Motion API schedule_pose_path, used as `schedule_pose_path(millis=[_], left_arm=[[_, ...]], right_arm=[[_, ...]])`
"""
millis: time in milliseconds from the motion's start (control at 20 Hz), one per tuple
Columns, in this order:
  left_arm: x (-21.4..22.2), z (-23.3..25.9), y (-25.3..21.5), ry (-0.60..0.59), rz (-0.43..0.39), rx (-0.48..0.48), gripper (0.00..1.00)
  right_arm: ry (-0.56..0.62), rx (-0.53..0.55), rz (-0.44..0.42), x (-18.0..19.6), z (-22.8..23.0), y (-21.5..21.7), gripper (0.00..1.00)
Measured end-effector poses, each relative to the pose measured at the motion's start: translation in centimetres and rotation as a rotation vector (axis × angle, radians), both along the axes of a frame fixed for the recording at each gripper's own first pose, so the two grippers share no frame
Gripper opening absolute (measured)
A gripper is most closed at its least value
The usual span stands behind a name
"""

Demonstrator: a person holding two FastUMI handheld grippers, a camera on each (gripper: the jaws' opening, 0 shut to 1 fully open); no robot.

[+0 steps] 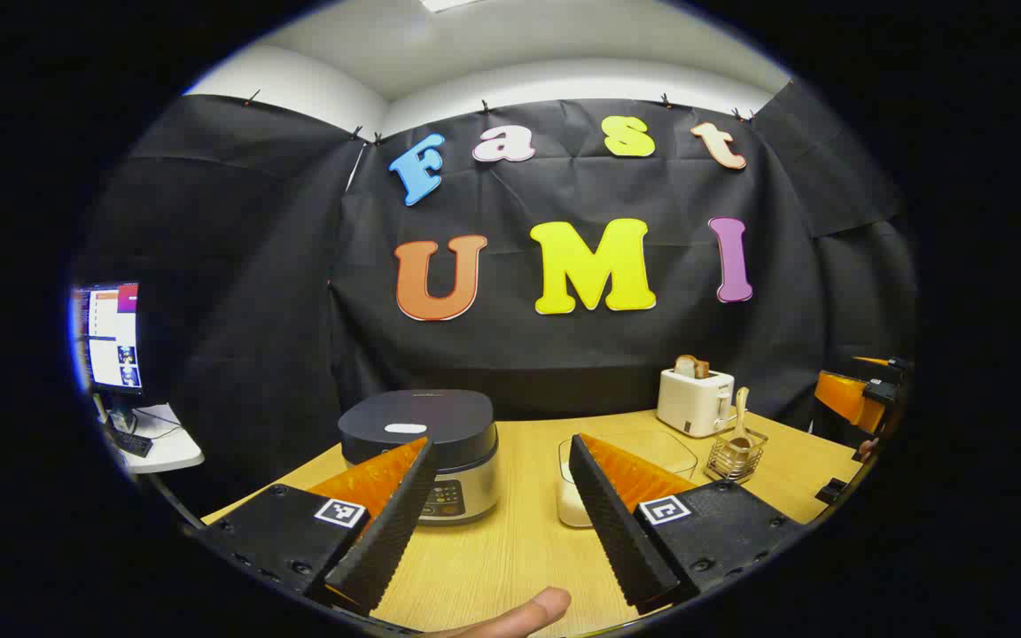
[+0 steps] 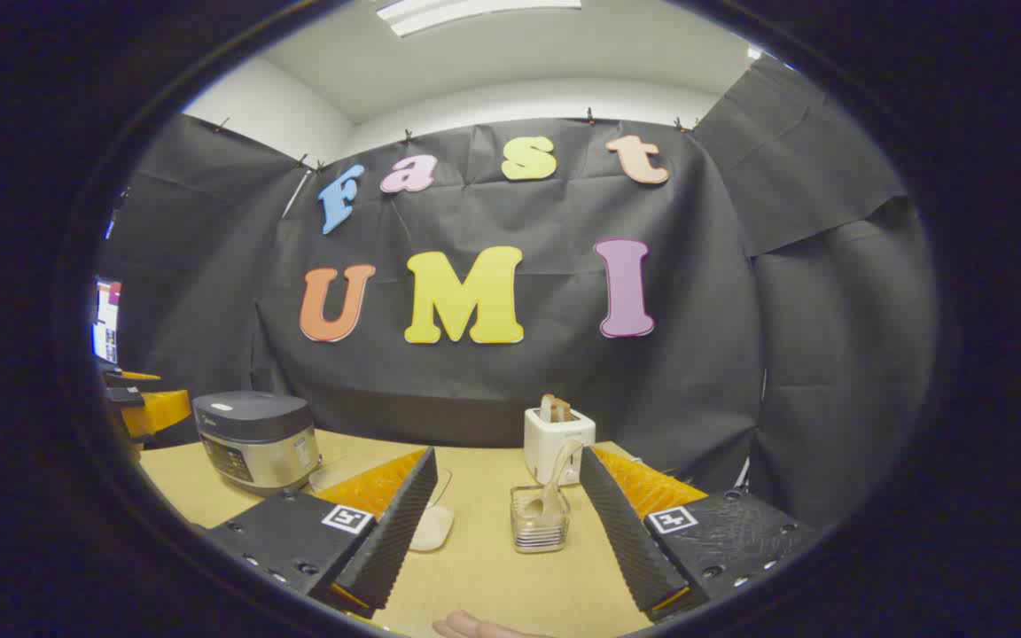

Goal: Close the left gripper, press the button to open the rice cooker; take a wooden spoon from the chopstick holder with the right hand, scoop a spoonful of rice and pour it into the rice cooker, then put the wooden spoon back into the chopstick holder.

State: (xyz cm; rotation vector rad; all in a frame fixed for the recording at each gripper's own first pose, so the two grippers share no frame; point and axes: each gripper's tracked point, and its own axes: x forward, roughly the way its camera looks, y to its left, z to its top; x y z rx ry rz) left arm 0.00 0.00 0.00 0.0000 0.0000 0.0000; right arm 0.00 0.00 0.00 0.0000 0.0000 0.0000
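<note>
A: Rice cooker (image 1: 419,456) first. Closed, lid down, standing on the table (image 1: 510,540) just beyond the tip of the near-side finger in the left gripper view, control panel turned toward the fingers.

B: Placed within easy reach of the left gripper (image 1: 502,518), probably for that reason. Fingers spread wide, though, nothing between them. Not ready for a press; needs closing first, judging from the task.

A: Agreed. Open button presumably the pale oval on the lid; hard to be sure from here. Next outward?

B: Clear rice container (image 1: 626,478), partly hidden behind the other finger of the left gripper, something white low inside. Then the chopstick holder (image 2: 540,518), a wire basket, sitting squarely between the right gripper (image 2: 510,532) fingers and a little ahead of the tips in the right gripper view.

A: Wooden spoon (image 2: 555,483) upright in it, leaning, handle up. Handy that way: handle offered to a grasp from above or from the front.

B: Right fingers also wide apart, empty. Lined up on the holder, seemingly waiting for the lid step.

A: Farther out?

B: White toaster (image 2: 558,443) with bread in its slot, behind the holder, touching nothing of the task. A monitor (image 1: 110,337) on a side desk, far beyond the left finger. A fingertip of the holding hand (image 1: 524,613) below the left fingers.
</note>
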Motion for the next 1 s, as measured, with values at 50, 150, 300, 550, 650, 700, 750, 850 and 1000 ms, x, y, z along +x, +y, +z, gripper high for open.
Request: schedule_pose_path(millis=[50, 150, 300, 550, 650, 700, 750, 850, 1000], left_arm=[[0.2, 0.0, 0.3, 0.006, 0.01, -0.008, 0.96], [0.3, -0.2, 0.4, 0.012, 0.013, -0.016, 0.96], [0.1, 0.0, 0.3, 0.006, 0.02, -0.008, 0.96], [0.7, -0.2, 0.3, 0.003, 0.033, 0.006, 0.96], [1.5, 0.0, 1.5, 0.003, 0.066, 0.003, 0.96], [2.1, 0.2, 2.3, 0.009, 0.088, 0.015, 0.96], [2.9, 0.4, 3.2, 0.025, 0.111, 0.03, 0.96], [4.6, 1.2, 4.1, 0.051, 0.121, 0.05, 0.87], [8.9, 1.3, 6.2, 0.151, 0.113, 0.065, 0.55]], right_arm=[[0.0, -0.006, 0.001, -0.1, 0.2, 0.0, 0.96], [0.0, -0.013, -0.001, 0.0, 0.1, -0.2, 0.95], [0.01, -0.01, 0.012, -0.1, -0.2, -0.1, 0.96], [0.031, -0.014, 0.01, 0.5, -0.9, -0.6, 0.96], [0.027, -0.012, 0.003, 0.6, -0.7, -1.3, 0.96], [0.026, -0.005, -0.005, 0.7, -0.7, -1.7, 0.96], [0.028, 0.003, -0.01, 0.8, -0.7, -2.1, 0.96], [0.035, 0.019, -0.013, 0.9, -0.6, -2.5, 0.96], [0.013, 0.025, -0.031, 0.4, 0.3, -3.7, 0.96]])
